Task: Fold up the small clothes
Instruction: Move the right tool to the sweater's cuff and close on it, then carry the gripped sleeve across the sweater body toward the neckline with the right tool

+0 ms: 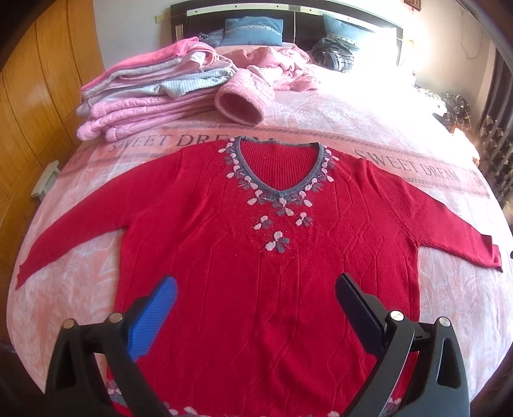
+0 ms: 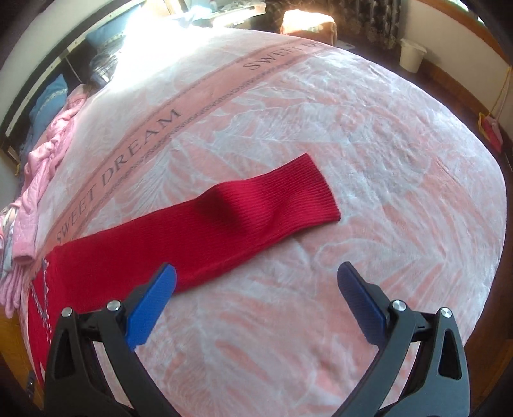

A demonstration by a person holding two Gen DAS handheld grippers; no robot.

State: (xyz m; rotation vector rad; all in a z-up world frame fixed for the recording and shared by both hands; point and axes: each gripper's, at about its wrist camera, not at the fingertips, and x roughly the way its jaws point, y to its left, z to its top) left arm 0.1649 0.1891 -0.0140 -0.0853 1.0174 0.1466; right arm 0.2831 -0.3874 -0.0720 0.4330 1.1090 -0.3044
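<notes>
A red knit sweater with a grey V-neck and pink flower trim lies flat, face up, on the pink bedspread, both sleeves spread out sideways. My left gripper hovers open above its lower body, nothing between the blue pads. In the right wrist view the sweater's right sleeve stretches across the bedspread, its cuff toward the right. My right gripper is open just in front of that sleeve, the left pad over the sleeve's near edge.
A stack of folded pink and grey clothes sits at the back left with a pink rolled cuff beside it. Loose pink garments and pillows lie by the headboard. A white bucket stands on the floor beyond the bed.
</notes>
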